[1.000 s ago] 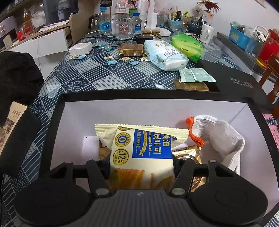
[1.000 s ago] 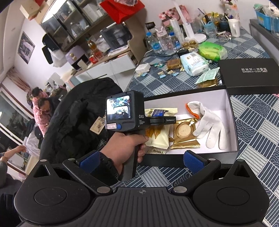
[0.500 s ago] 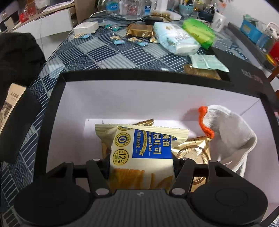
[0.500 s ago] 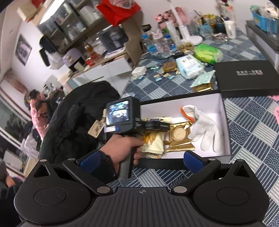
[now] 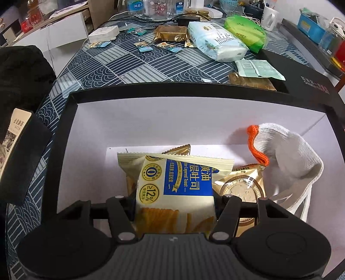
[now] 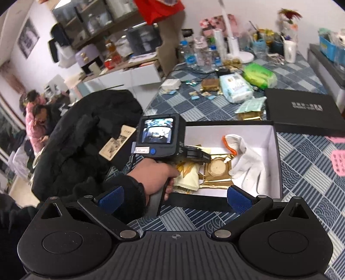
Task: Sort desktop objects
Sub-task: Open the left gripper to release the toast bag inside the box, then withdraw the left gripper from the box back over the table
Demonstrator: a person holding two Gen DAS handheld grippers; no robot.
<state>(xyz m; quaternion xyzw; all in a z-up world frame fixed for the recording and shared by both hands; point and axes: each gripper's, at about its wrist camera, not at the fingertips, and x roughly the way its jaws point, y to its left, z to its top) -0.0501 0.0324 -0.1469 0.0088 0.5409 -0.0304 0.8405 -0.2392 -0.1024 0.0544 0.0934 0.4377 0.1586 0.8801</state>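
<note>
The left gripper (image 5: 175, 206) pinches the toast packet (image 5: 176, 189), now lowered deeper into the black box (image 5: 172, 94) beside the white glove (image 5: 286, 150); release looks near, while the right gripper (image 6: 175, 197) hovers spread and empty

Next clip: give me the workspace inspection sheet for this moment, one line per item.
Surface: table with blue patterned cloth.
Job's things: open black box, white inside, holding a work glove and a gold mooncake pack; box lid beside it.
Clutter: tissue pack, green wipes pack, small candies.
Grippers: left gripper shut on toast packet inside the box; right gripper open, empty.
Cables: black cable at far edge.
Surroundings: black coat, people seated behind.
</note>
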